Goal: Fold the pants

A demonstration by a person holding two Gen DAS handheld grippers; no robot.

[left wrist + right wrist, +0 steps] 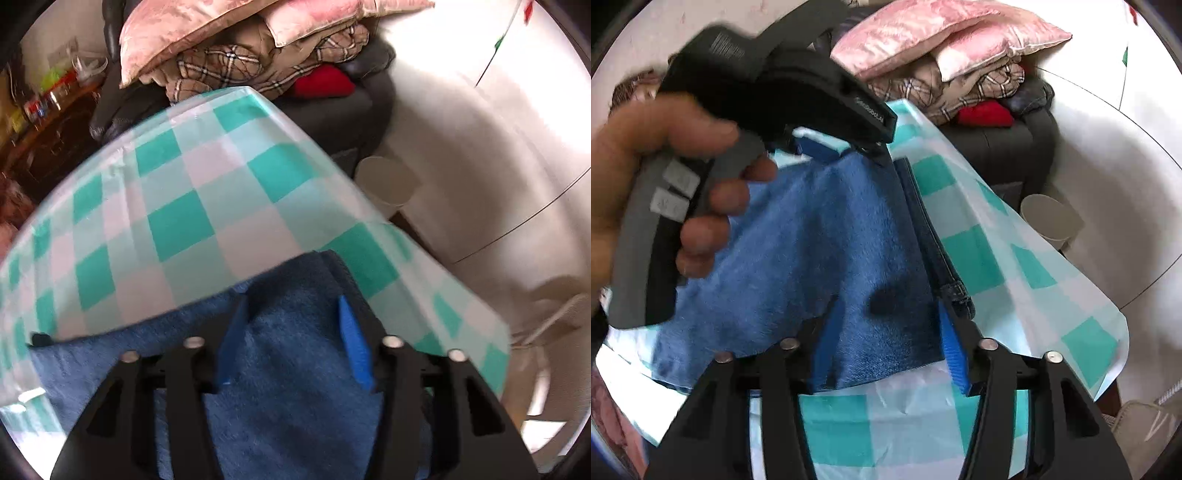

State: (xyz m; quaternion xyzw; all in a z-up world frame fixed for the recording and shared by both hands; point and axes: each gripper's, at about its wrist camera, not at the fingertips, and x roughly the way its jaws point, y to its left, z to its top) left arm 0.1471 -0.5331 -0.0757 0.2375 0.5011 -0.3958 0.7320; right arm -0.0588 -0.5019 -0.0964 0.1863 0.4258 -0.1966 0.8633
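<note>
Though right-view only, hand [646, 166] over pants [812, 240]

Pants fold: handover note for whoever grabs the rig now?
Left gripper: fingers astride a raised ridge of the blue pants; grip unconfirmed.
Right gripper: fingers astride the pants' near edge by the seam; grip unconfirmed.
Pants lie bunched on the teal checked tablecloth, already doubled over.
Left: confirm both grips, finish the fold, flatten.
</note>
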